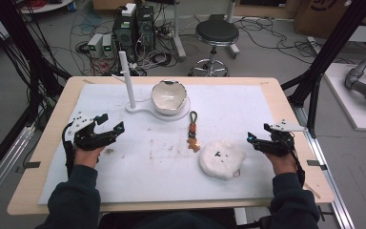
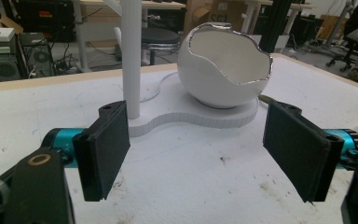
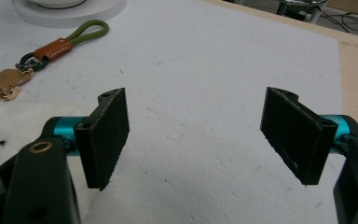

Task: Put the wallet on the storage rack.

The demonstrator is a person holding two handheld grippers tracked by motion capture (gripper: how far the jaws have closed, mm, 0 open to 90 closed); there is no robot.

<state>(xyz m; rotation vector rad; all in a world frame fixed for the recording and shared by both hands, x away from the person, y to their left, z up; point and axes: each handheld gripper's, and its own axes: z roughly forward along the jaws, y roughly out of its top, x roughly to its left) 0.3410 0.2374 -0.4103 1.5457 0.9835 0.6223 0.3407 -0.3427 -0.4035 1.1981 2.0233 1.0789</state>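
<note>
While both tongs are held wide open and empty above the counter (image 1: 100,188), the keychain (image 1: 192,131) is seen lying between them, its long axis running away from the person, nearer the right tongs (image 1: 268,136) than the left tongs (image 1: 108,122). Counted: one stand (image 1: 143,109), one plush (image 1: 221,159), one eggshell bowl (image 1: 168,97), one keychain.

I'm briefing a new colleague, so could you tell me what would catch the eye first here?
Probably the white eggshell-shaped bowl on its stand with a post, at the table's far middle. Nearer, a keychain lies beside a fluffy white plush, while the left gripper and right gripper rest open at either side.
</note>
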